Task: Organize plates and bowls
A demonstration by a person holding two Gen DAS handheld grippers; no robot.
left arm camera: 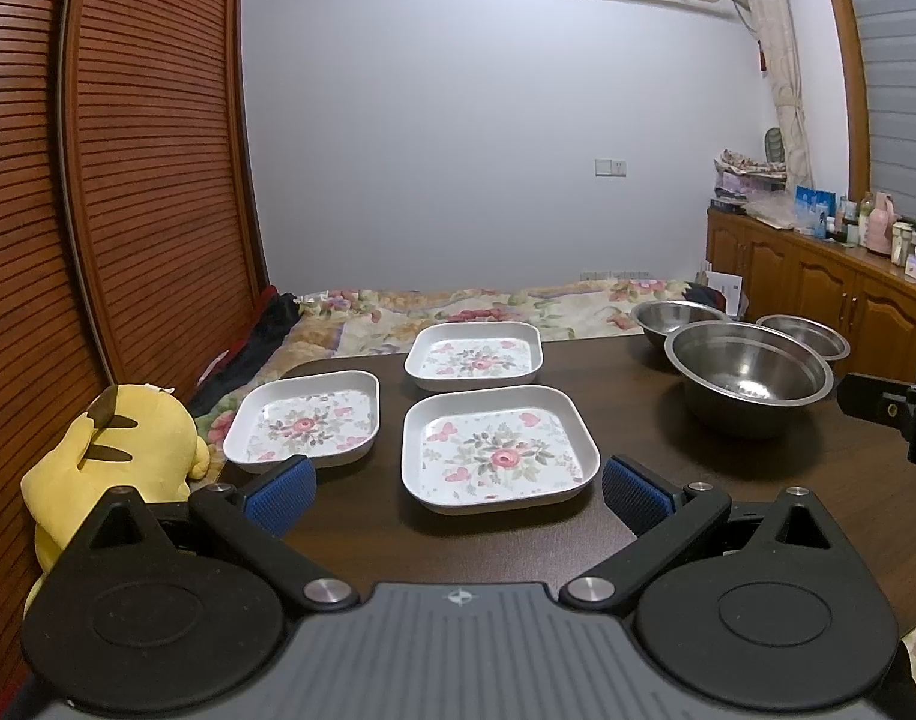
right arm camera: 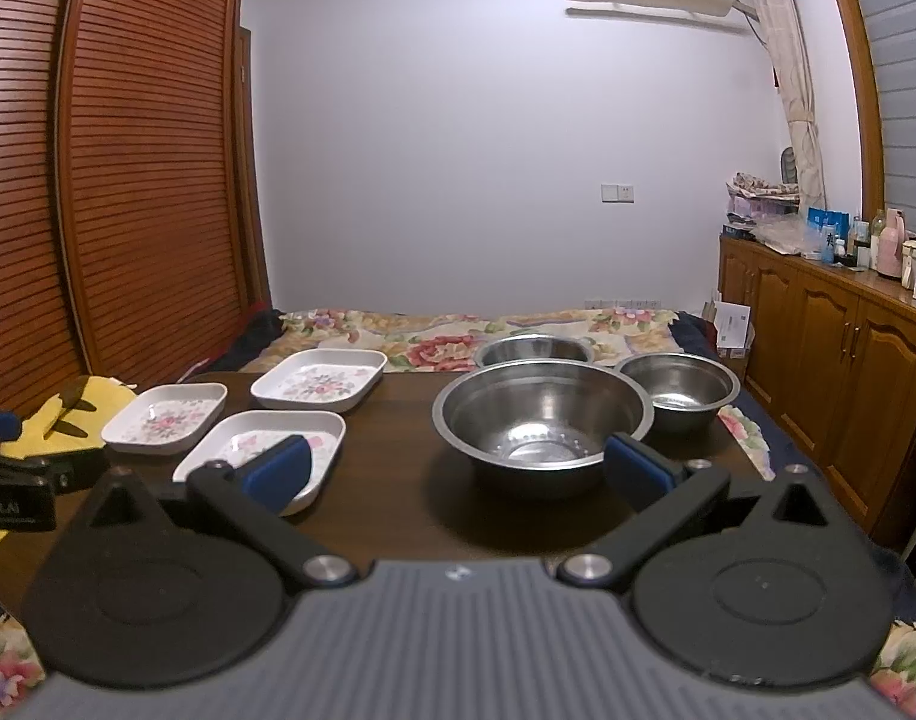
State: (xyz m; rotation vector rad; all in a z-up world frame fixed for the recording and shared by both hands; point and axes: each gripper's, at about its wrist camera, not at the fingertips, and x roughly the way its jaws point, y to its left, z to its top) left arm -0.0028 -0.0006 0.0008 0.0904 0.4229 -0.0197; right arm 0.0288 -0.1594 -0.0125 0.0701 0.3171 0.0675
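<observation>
Bowls: three steel ones, the large bowl (right arm camera: 542,420) nearest, sit unstacked at the right of the worktop (right arm camera: 398,498); three floral square plates (left arm camera: 497,450) lie apart at its left. Left claw (left arm camera: 458,489) and right claw (right arm camera: 458,468) both hang wide apart, empty. Risk: smooth steel rims may slip from the pads; the leftmost plate (left arm camera: 305,420) sits near the worktop edge and could be knocked off
</observation>
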